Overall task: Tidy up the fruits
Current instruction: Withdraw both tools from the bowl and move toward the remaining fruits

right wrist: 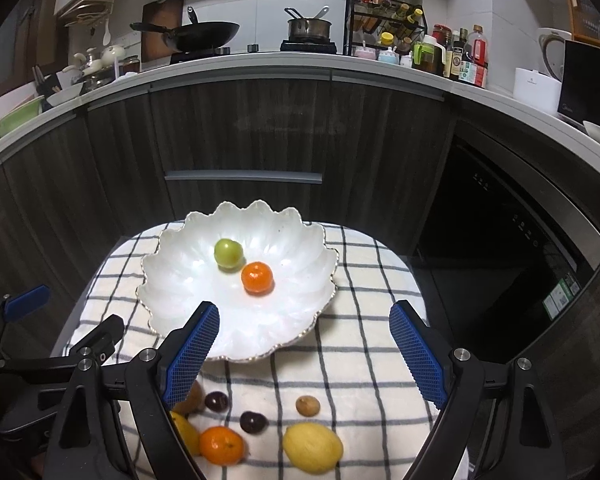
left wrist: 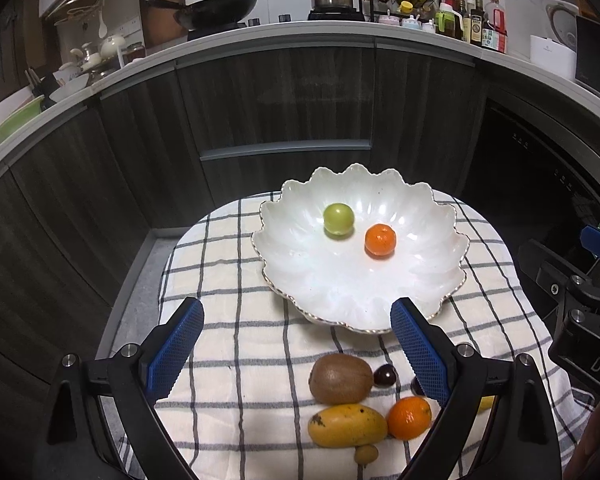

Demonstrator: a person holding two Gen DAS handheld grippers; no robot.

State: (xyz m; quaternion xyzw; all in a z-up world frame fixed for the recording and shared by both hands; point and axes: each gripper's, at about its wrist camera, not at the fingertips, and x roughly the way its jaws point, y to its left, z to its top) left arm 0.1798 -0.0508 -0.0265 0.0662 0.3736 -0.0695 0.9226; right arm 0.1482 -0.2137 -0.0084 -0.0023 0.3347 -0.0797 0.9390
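A white scalloped bowl sits on a checked cloth and holds a green plum and a small orange. In front of the bowl lie a kiwi, a mango, another orange, two dark cherries, a lemon and a small brown longan. My left gripper is open and empty above the loose fruits. My right gripper is open and empty at the bowl's near rim.
The checked cloth covers a small round table. Dark cabinets stand behind, and a dark oven front stands to the right. The counter above holds a wok, a pot and bottles.
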